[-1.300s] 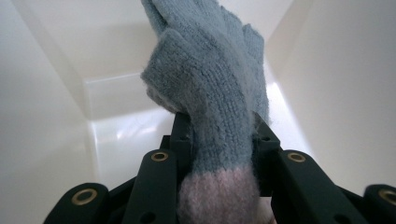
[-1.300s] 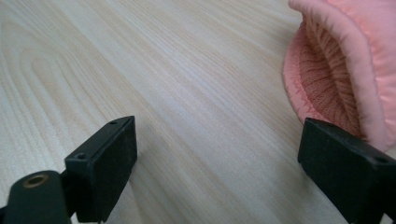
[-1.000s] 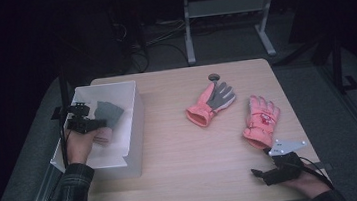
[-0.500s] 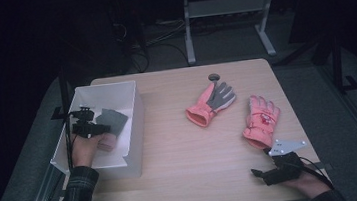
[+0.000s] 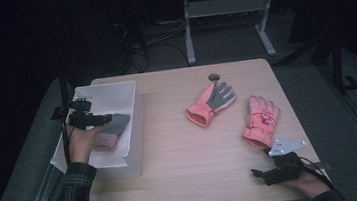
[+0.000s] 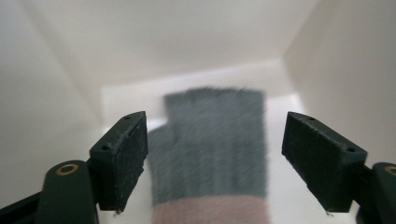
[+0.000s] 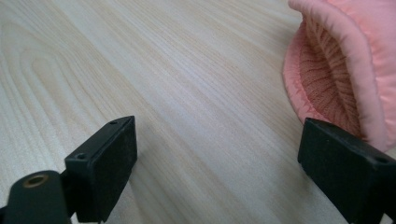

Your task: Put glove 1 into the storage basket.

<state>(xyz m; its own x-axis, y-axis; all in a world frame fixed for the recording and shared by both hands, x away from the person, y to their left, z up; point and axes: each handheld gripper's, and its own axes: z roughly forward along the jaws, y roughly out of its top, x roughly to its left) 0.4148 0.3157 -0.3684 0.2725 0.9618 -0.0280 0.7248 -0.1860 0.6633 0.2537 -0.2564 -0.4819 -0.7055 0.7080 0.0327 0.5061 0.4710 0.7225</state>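
A grey knitted glove with a pink cuff [image 5: 114,128] lies inside the white box [image 5: 115,94] at the table's left. My left gripper [image 5: 109,119] hovers just above it; its jaws have just been opening and now stand wide, the glove [image 6: 212,144] lying loose below and between them without touching the pads. Two pink gloves rest on the table: one with a grey palm [image 5: 210,103] in the middle, another [image 5: 260,121] to the right. My right gripper [image 5: 258,174] lies low near the front right edge, open, with the pink glove's cuff [image 7: 336,79] beside its right jaw.
The wooden table [image 5: 194,169] has a small round dark hole [image 5: 213,76] at its far edge. A metal stand [image 5: 227,10] and cables are on the dark floor behind.
The left gripper let go of the grey glove, which now lies in the box, and lifted slightly. The right gripper has not moved.
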